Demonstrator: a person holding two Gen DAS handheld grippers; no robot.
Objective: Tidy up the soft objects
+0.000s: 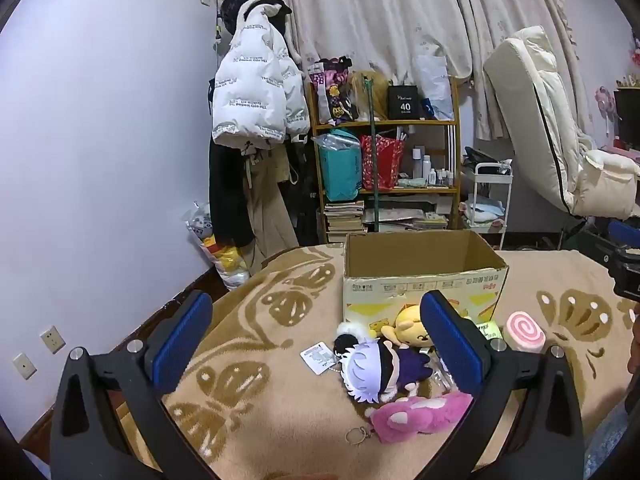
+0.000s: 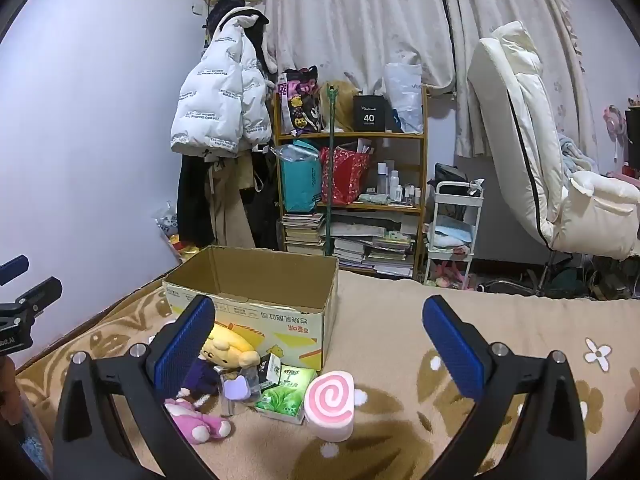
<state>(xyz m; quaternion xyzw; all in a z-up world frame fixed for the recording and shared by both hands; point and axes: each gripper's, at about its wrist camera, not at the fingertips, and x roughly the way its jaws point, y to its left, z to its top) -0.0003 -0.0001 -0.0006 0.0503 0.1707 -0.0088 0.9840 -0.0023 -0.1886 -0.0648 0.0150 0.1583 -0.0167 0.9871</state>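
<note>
Pink plush (image 1: 420, 416) lengthwise rightward, box-side

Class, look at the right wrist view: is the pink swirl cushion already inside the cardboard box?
No, the pink swirl cushion lies on the blanket outside the cardboard box.

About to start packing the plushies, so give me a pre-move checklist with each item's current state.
1. Left claw open, holding nothing: ok.
2. Right claw open, holding nothing: ok.
3. Cardboard box upright, top open: ok.
4. Box has room inside: cannot tell, floor hidden.
5. Pink swirl cushion lies apart, free to grab: ok.
6. Pink plush unobstructed: not ok, white-haired doll rests against it.
</note>
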